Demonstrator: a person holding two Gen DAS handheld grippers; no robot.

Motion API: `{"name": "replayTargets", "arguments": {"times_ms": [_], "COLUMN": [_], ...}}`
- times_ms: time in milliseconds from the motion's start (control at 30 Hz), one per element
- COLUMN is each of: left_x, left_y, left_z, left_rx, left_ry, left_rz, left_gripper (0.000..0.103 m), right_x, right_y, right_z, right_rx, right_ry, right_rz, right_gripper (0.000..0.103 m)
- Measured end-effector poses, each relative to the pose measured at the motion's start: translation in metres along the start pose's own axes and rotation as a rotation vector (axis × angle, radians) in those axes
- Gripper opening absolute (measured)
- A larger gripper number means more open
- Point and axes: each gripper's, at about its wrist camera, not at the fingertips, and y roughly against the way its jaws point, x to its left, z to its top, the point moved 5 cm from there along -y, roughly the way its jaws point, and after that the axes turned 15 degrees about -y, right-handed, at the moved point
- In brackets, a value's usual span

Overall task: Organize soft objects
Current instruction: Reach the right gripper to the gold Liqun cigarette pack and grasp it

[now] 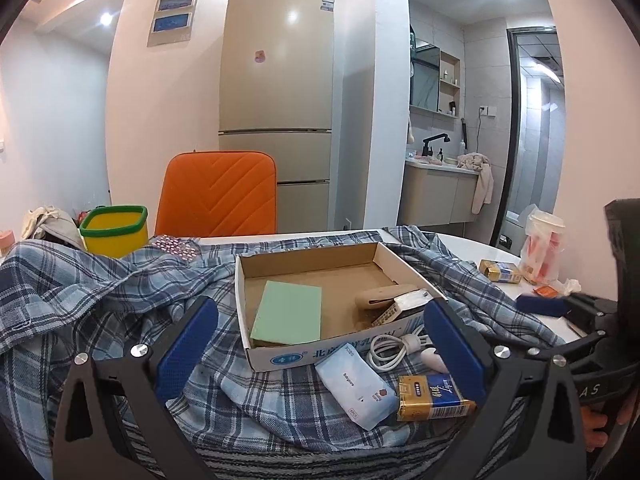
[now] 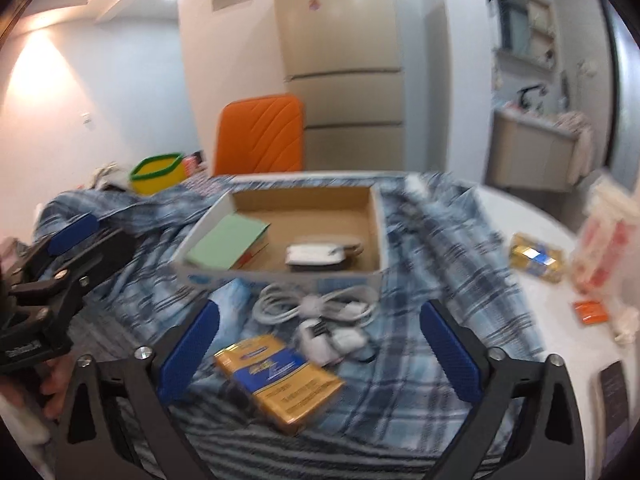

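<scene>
A blue plaid shirt (image 1: 100, 296) lies spread over the table, also in the right wrist view (image 2: 432, 280). A cardboard box (image 1: 320, 344) sits on it, holding a green notebook (image 1: 288, 312) and a small device. In front of it lie a tissue pack (image 1: 356, 384), a gold packet (image 1: 432, 400) and a white cable (image 1: 396, 348). My left gripper (image 1: 320, 344) is open above the shirt, at the box's front wall. My right gripper (image 2: 320, 344) is open over the gold packet (image 2: 280, 384) and the cable (image 2: 316, 304).
A yellow bin with a green rim (image 1: 114, 232) and an orange chair (image 1: 218, 196) stand behind the table. A plastic bag with a cup (image 1: 544, 248), a gold packet (image 1: 500, 272) and an orange sachet (image 2: 592, 312) lie at the right. A striped cloth (image 1: 320, 460) lies at the near edge.
</scene>
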Motion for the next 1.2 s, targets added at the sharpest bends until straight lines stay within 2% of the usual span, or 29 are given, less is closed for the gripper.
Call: {"name": "replayTargets", "arguments": {"times_ms": [233,467,600,867,967,1033,1200], "left_x": [-0.001,-0.002,-0.008,-0.010,-0.005,-0.003,-0.001], "left_y": [0.002,0.001,0.001,0.000,-0.003,-0.004,-0.007], "left_z": [0.001,0.001,0.001,0.001,0.000,-0.001,-0.003], "left_rx": [-0.006,0.013,0.013,0.020,0.034,0.042,0.052], "left_ry": [-0.007,-0.011,-0.037,-0.034,-0.017,-0.004,0.007], "left_rz": [0.003,-0.019,-0.027,-0.037,-0.043,-0.046,-0.048], "left_gripper": [0.103,0.103,0.103,0.103,0.103,0.103,0.103], "right_x": [0.004,0.009,0.005,0.002,0.003,0.006,0.005], "right_y": [-0.024,-0.040,-0.057,-0.063,-0.066,-0.066,-0.064], "right_z": [-0.021,-0.034,-0.041,-0.042,-0.043,-0.045,-0.046], "right_rx": [0.189,0.271,0.355,0.368,0.401,0.418,0.411], "right_ry": [0.000,0.036,0.007,-0.013,-0.006,0.005,-0.004], "right_rz": [0.054,0.045,0.044,0.040,0.056,0.073,0.077], "right_gripper": [0.094,0.092,0.092,0.092,0.092,0.085,0.078]}}
